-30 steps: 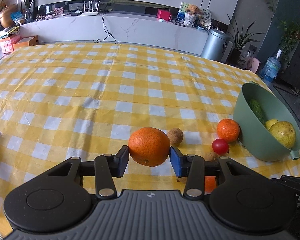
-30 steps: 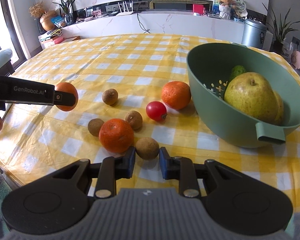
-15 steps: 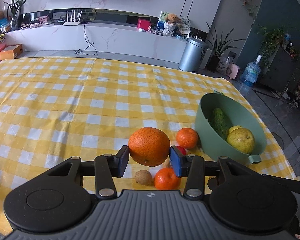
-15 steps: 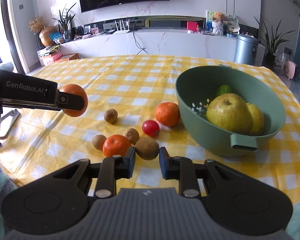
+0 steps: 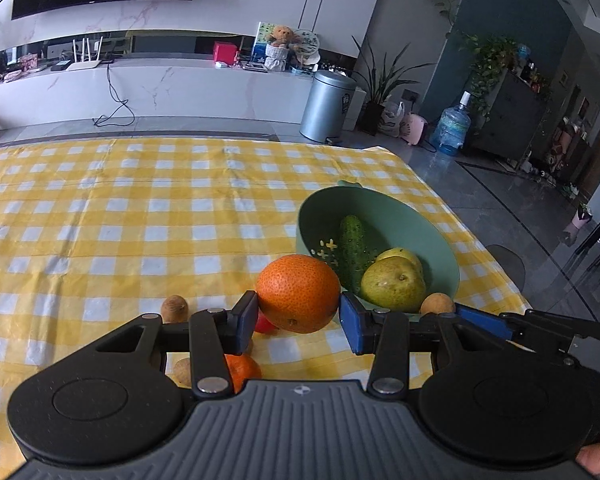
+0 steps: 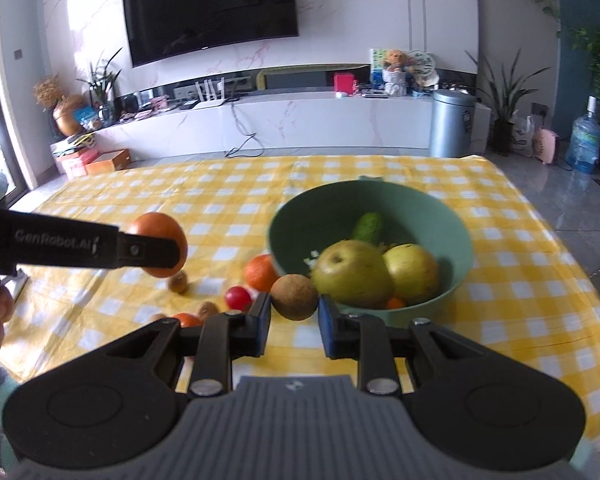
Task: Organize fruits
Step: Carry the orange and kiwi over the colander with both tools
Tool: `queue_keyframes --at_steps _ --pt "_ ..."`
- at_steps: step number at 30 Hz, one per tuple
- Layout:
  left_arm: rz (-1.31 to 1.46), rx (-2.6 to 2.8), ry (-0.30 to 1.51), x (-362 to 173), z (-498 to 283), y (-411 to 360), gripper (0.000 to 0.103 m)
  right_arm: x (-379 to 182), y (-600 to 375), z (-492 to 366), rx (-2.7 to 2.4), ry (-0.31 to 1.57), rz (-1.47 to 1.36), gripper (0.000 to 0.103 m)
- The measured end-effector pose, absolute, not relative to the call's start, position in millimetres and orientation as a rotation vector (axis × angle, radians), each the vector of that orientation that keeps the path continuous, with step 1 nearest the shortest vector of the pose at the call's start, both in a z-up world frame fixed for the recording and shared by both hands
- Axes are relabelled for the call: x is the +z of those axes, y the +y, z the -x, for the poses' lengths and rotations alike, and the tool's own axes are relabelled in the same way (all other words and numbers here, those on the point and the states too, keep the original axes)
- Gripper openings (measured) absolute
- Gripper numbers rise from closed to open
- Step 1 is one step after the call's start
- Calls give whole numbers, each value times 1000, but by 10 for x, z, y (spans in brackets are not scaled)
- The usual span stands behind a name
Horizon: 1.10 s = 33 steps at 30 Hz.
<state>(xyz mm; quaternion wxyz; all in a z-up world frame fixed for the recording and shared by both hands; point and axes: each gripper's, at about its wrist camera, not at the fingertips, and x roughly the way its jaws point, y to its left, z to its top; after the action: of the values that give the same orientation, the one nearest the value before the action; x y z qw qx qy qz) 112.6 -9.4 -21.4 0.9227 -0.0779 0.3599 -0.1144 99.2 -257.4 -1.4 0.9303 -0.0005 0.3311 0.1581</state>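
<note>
Left wrist view: I am clamping my left gripper (image 5: 298,318) on the orange (image 5: 298,293), carrying it above the checked cloth (image 5: 100,220) beside the green bowl (image 5: 440,240). My right gripper (image 6: 293,318) is squeezing a small brown fruit (image 6: 294,297) near the bowl's rim.

The far and left stretches of the checked tablecloth (image 5: 100,216) are lying bare, offering open passage; the green bowl (image 5: 440,248) is standing at the right, its mouth partly taken by a cucumber (image 5: 354,244) and two pears (image 6: 352,276), with free room remaining along its far inner wall; loose fruit is crowding the near ground just left of the bowl: a tangerine (image 6: 260,272), a red tomato (image 6: 238,297) and small brown fruits (image 6: 179,281); the left gripper (image 6: 156,249) is reaching in from the left.
</note>
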Motion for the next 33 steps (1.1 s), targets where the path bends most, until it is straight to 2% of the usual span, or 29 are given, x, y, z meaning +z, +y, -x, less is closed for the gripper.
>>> queue_keyframes --at_steps 12,33 --pt "69 -317 743 -155 -1458 -511 50 -16 -2961 -1364 242 730 -39 22" --pt "83 -331 930 -474 -2259 -761 50 -112 -3021 -2115 249 763 20 22"
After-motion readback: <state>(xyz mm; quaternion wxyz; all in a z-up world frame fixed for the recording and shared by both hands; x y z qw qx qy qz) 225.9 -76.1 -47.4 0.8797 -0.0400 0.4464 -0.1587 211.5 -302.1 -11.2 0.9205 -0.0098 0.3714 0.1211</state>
